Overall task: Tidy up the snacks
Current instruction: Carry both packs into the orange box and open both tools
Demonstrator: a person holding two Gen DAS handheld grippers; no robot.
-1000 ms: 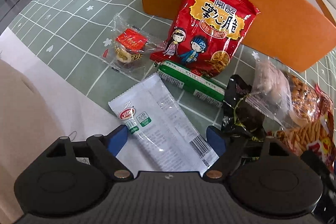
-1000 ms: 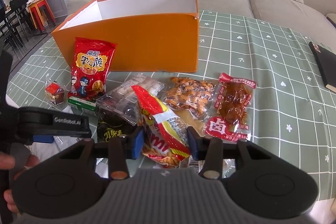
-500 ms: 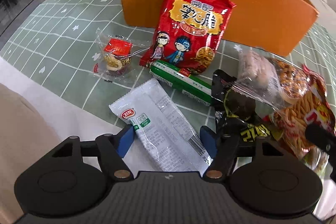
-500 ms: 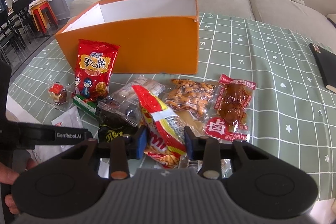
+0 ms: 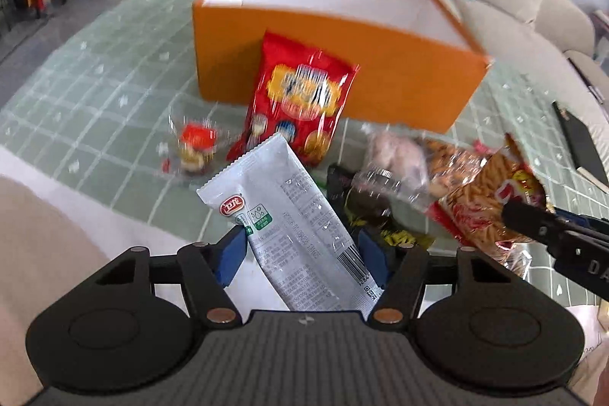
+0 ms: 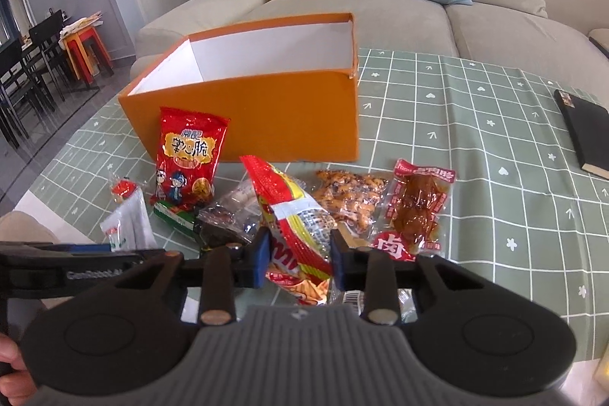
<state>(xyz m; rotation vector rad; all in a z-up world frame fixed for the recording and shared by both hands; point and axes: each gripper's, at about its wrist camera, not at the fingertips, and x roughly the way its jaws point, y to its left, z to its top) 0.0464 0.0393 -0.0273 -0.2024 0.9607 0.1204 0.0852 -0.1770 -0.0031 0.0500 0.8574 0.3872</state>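
Orange box (image 6: pixel 266 113) stands open at twelve o'clock on the tabletop (image 6: pixel 475 147), ready for snacks. Left tool (image 5: pixel 300 250), jaws closing, carries the white packet (image 5: pixel 293 215) raised; right tool (image 6: pixel 300 253) is clamped tight on the red-yellow bag (image 6: pixel 293 212) for the drop.

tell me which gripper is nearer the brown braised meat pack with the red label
Right. The right gripper, shut on the red and yellow snack bag, sits just beside the meat pack; the left gripper is at the far side of the pile.
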